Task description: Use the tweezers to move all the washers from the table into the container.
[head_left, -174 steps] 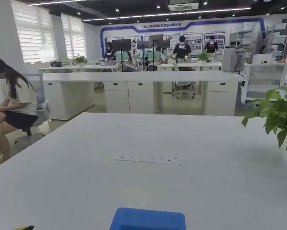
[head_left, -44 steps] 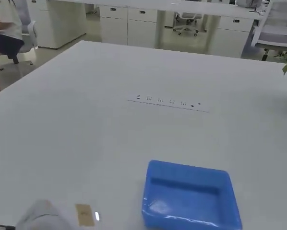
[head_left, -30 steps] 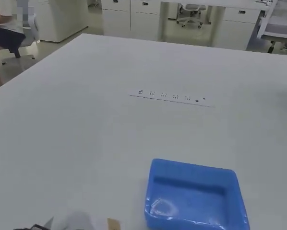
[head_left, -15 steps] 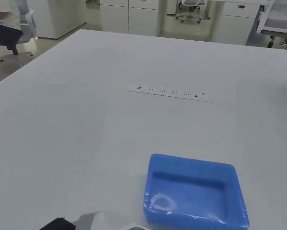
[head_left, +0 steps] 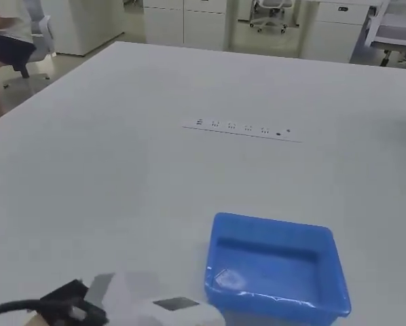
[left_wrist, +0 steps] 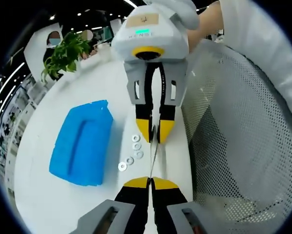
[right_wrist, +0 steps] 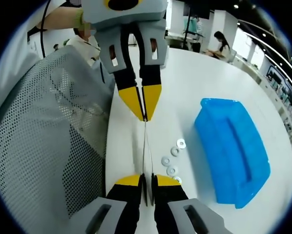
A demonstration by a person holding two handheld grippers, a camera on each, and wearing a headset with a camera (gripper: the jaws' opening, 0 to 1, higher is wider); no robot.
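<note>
The thin metal tweezers [left_wrist: 153,156] span between my two grippers, which face each other. My left gripper [left_wrist: 150,181] is shut on one end and my right gripper [left_wrist: 156,134] is shut on the other. From the right gripper view, the right gripper [right_wrist: 147,179] and left gripper [right_wrist: 145,112] pinch the same tweezers [right_wrist: 146,146]. Several washers [left_wrist: 135,151] lie on the white table beside the tweezers, between them and the blue container [left_wrist: 82,141]. The washers [right_wrist: 173,160] and container [right_wrist: 234,146] sit to the right there. A blurred gripper [head_left: 121,305] sits beside the container [head_left: 278,261].
A grey mesh chair back [left_wrist: 234,146] stands close behind the table's near edge. A flush power strip [head_left: 242,129] lies mid-table. A potted plant [left_wrist: 68,53] stands at the table's side. People sit at desks [head_left: 6,41] beyond.
The head camera has tilted down from the room to the table, bringing the blue container into fuller view. A gripper has come up into the bottom left of the head view.
</note>
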